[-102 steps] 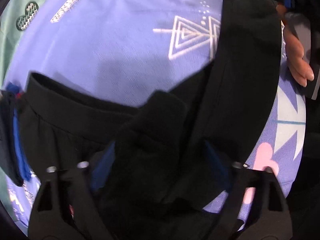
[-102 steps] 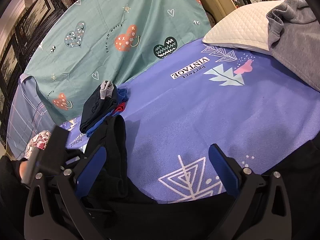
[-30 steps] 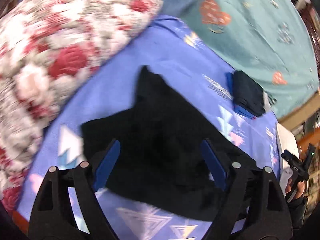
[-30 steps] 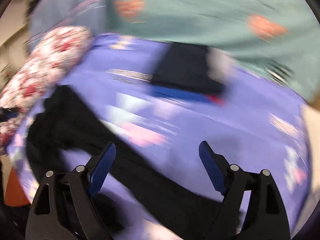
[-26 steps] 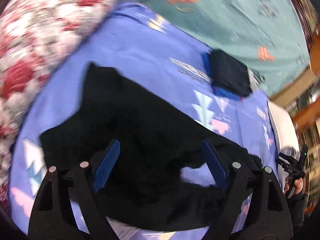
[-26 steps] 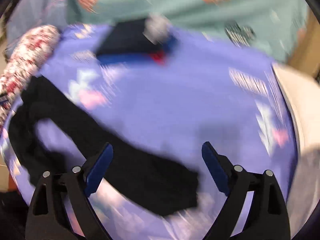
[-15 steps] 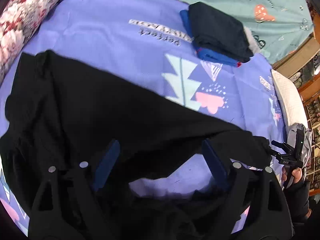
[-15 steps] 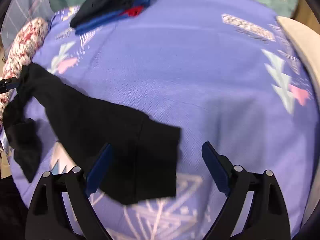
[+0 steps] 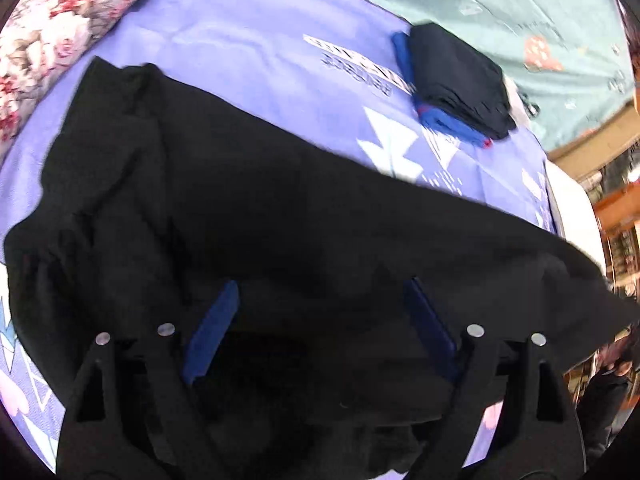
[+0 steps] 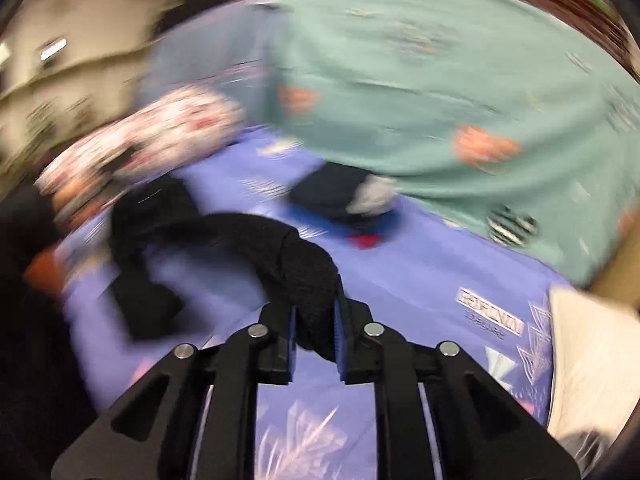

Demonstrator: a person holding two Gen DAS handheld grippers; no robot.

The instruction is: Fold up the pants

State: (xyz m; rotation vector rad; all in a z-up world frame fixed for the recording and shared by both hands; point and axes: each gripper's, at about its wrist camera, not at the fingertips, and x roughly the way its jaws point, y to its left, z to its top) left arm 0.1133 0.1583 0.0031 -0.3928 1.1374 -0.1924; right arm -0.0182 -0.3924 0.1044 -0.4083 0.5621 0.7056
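The black pants [image 9: 248,200] lie spread across the purple patterned bedsheet [image 9: 240,48], one leg running off to the right. My left gripper [image 9: 316,312] is open, its blue pads wide apart just above the dark cloth. In the blurred right wrist view my right gripper [image 10: 314,320] is shut on the end of a pant leg [image 10: 304,264], lifting it off the sheet; the rest of the pants [image 10: 152,232] trail away to the left.
A folded stack of dark and blue clothes [image 9: 456,84] sits at the back of the bed [image 10: 340,200]. A floral quilt [image 9: 52,28] lies on the left. A teal sheet [image 10: 440,92] hangs behind. A white pillow [image 10: 592,364] lies on the right.
My right gripper has closed on the pant leg end and lifted it, swinging fast. My left gripper stayed open over the pants, now closer to the cloth.
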